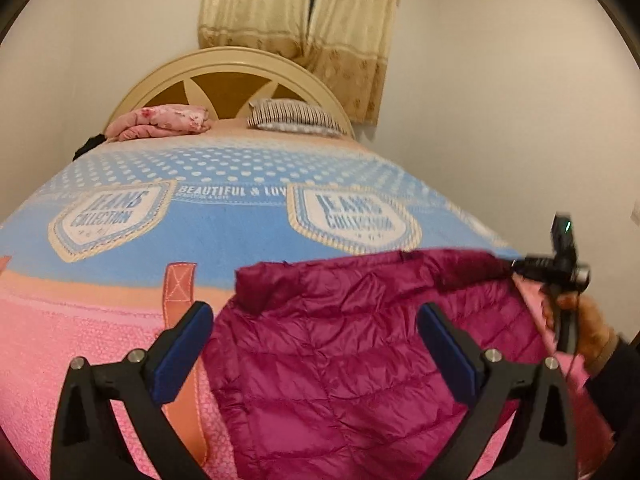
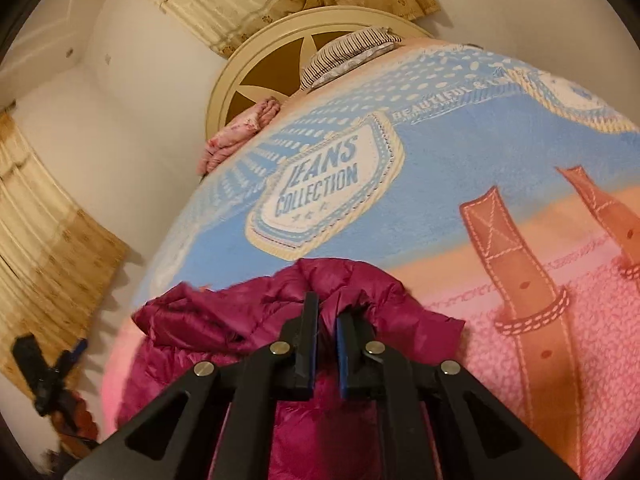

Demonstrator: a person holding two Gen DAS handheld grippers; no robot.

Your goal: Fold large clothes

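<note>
One magenta quilted puffer jacket [image 1: 352, 344] of shiny, slippery-looking fabric is lying on the near, pink end of the bed, its stitched channels puffing up into soft ridges and its upper edge crumpling into folds. Two claws are working at it. The left claw [image 1: 316, 344] is hovering over the jacket with its two black arms spread wide; its blue-padded fingers [image 1: 182, 350] are gripping nothing, one over the blanket beside the jacket and the other over the quilting. The right claw [image 2: 323, 326] is pinching a bunched fold of the jacket's edge between its two nearly closed fingers; from the left wrist view it is showing at the jacket's right corner, held by a hand [image 1: 592, 332].

Under the jacket one fleecy printed blanket [image 1: 240, 236] is covering the bed, blue toward the head and pink with a nubbly texture toward the foot. Two shield-shaped "JEANS COLLECTION" badges [image 2: 320, 196] and two tan printed belt straps [image 2: 516, 264] are showing on it. At the head, one striped pillow [image 1: 296, 118] and one folded pink floral quilt [image 1: 160, 122] are resting against one cream arched headboard [image 1: 224, 60] with wooden spokes. Beige patterned curtains [image 1: 304, 12] are hanging on the wall behind.
</note>
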